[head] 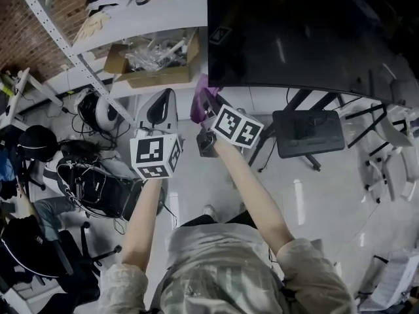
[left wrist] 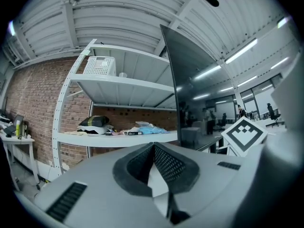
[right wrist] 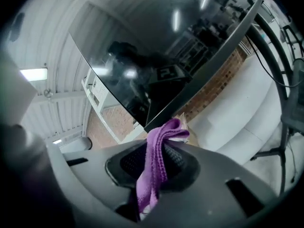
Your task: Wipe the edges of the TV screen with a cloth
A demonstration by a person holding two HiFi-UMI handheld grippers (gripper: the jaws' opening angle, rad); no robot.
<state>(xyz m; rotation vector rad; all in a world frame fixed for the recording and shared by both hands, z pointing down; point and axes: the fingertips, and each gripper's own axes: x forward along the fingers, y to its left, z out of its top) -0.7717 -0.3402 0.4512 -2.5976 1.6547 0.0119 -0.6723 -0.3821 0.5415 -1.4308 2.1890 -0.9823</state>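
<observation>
The TV screen (head: 308, 31) is a large dark panel at the upper right of the head view; its bottom left corner (head: 211, 84) is just above my right gripper (head: 204, 101). That gripper is shut on a purple cloth (head: 198, 103), which touches or nearly touches the corner. In the right gripper view the cloth (right wrist: 156, 156) hangs between the closed jaws, its tip right under the screen's dark edge (right wrist: 190, 91). My left gripper (head: 162, 107) is shut and holds nothing, to the left of the screen. The left gripper view shows the screen (left wrist: 199, 94) edge-on at the right.
A white metal shelf (head: 131, 28) stands left of the TV, with a cardboard box (head: 154, 61) of bagged parts and clutter on it. The TV stand's black base plate (head: 308, 133) and legs sit lower right. Chairs, cables and a seated person fill the left floor.
</observation>
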